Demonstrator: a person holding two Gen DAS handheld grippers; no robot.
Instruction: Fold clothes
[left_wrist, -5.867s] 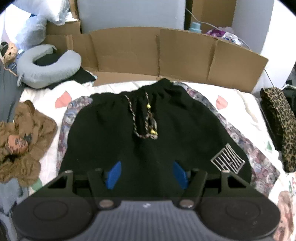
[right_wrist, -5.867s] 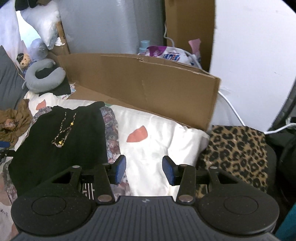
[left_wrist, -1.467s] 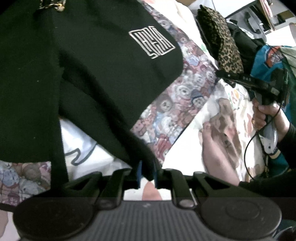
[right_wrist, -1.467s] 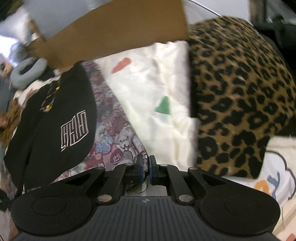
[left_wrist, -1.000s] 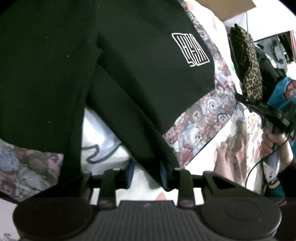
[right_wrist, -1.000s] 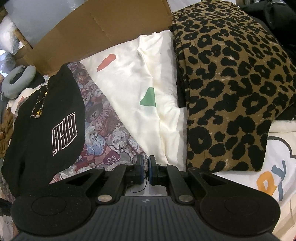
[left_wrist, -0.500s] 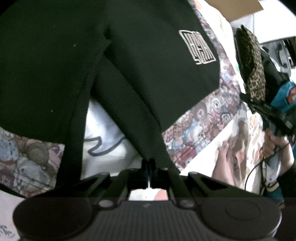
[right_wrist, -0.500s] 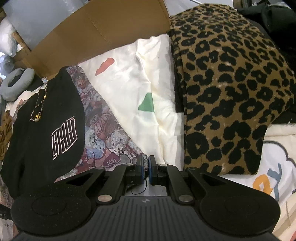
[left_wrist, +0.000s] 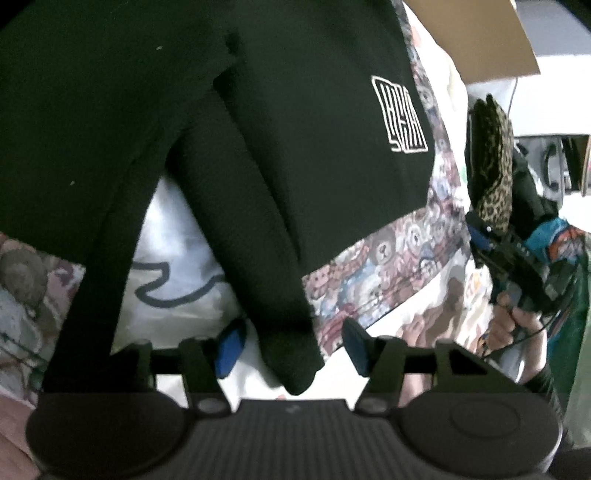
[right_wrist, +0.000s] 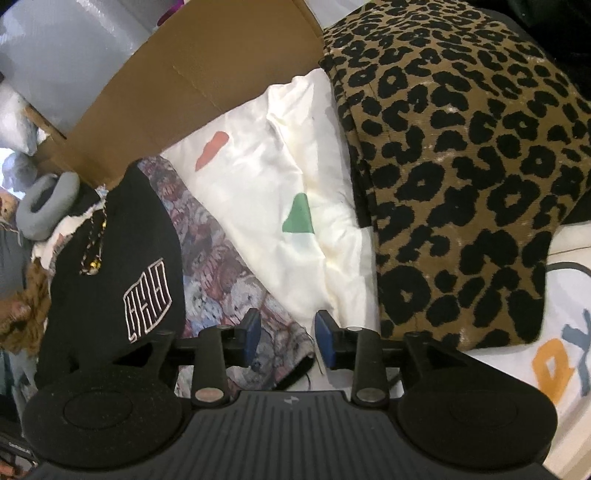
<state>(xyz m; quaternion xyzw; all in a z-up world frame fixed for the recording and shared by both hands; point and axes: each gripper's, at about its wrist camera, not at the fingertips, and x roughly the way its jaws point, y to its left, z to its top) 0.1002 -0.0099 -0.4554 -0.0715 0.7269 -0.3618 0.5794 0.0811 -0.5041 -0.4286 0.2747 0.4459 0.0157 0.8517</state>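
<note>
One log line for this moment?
left gripper: open, black shorts hem between jaws | right gripper: open, over bear-print garment corner | fold: not done

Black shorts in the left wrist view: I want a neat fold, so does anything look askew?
Yes. On the black shorts, one leg hem hangs in a rumpled point between the open left tool fingers, exposing the white sheet beneath.

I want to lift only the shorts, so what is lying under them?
Under the black shorts a bear-print cloth sticks out, on white printed bedding. How far that cloth runs beneath is covered.
</note>
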